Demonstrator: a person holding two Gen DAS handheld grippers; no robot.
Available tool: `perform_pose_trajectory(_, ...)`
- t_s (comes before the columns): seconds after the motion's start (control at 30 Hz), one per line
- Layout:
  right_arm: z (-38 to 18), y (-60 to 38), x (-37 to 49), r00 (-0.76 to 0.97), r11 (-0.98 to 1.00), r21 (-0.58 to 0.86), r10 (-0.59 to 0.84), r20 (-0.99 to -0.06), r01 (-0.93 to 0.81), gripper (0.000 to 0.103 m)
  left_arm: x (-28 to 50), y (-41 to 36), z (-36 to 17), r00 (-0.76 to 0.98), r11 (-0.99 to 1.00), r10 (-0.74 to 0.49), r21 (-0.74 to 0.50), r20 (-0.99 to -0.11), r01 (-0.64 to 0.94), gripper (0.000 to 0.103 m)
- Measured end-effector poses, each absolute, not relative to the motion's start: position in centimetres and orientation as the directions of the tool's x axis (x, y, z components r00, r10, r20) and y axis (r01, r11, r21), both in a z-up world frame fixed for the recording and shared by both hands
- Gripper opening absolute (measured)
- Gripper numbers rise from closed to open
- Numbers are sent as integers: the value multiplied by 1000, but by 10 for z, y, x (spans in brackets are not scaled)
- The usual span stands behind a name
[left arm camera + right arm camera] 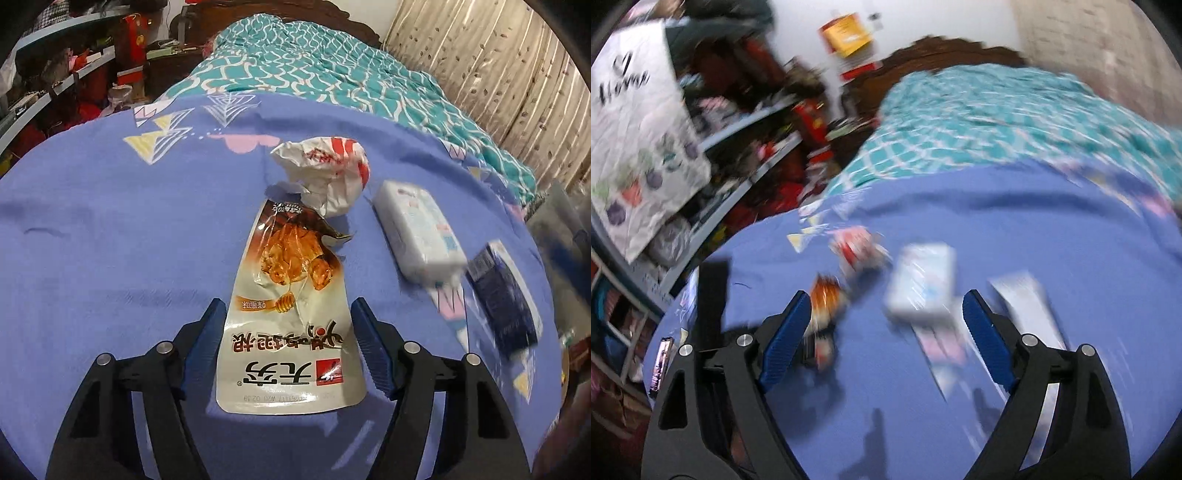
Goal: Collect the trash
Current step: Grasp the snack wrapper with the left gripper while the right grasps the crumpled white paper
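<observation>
Blue bedsheet (92,229), snack wrapper (288,295) printed "无穷" between wide left tongs (288,317), right tongs (882,310) wide, empty

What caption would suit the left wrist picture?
Open left gripper straddling a snack wrapper on a blue bedsheet, crumpled paper beyond.

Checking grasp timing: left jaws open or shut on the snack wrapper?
Open. The left gripper straddles the snack wrapper, gaps visible both sides.

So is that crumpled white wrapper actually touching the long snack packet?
Touching. In the left wrist view the crumpled white wrapper overlaps the torn far end of the snack packet, with no blue sheet showing between them.
</observation>
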State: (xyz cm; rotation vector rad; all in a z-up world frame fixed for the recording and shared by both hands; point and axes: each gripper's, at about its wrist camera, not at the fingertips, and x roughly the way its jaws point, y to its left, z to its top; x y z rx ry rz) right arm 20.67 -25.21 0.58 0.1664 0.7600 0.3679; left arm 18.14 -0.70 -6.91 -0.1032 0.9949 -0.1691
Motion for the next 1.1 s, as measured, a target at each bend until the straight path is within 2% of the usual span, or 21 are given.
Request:
perform_pose_trajectory(0.17, -24, -187, 287, 570, 930, 223, 356, -740, -291, 84, 137, 6, -69, 560, 983, -180, -141, -808, 114, 66)
perform_pose_trajectory(0.23, -32, -179, 295, 548, 933, 211, 344, -763, -292, 84, 131, 6, -68, 565, 984, -180, -137, -805, 117, 66)
perform_pose_trajectory(0.27, -60, -161, 310, 486, 952, 131, 257, -836, -277, 84, 131, 5, -68, 564, 983, -181, -138, -806, 118, 66)
perform_pose_trajectory(0.33, -79, -157, 311, 450, 958, 106, 220, -866, -266, 76, 134, 5, -69, 564, 983, -183, -141, -805, 116, 67)
perform_pose_trajectory(0.37, -82, -157, 305, 459, 955, 87, 214, -862, -283, 61, 135, 4, -69, 565, 983, -183, -142, -804, 117, 67)
perform_pose_trajectory(0.4, -81, -158, 300, 469, 951, 76, 216, -857, -299, 56, 135, 4, -69, 565, 983, -185, -144, -804, 117, 67)
perform_pose_trajectory(0.5, -74, -167, 274, 465, 938, 83, 242, -852, -336, 50, 131, 6, -68, 567, 980, -199, -160, -799, 119, 67)
perform_pose_trajectory(0.73, -72, -195, 201, 480, 911, 56, 266, -836, -408, 50, 131, 8, -67, 569, 974, -226, -184, -791, 132, 65)
perform_pose_trajectory(0.93, -75, -259, 120, 490, 921, 162, 330, -807, -353, 50, 132, 3, -68, 567, 975, -222, -166, -793, 150, 65)
perform_pose_trajectory(1.1, -69, -285, 38, 568, 946, 45, 230, -790, -320, 50, 133, -8, -69, 565, 975, -207, -119, -799, 188, 65)
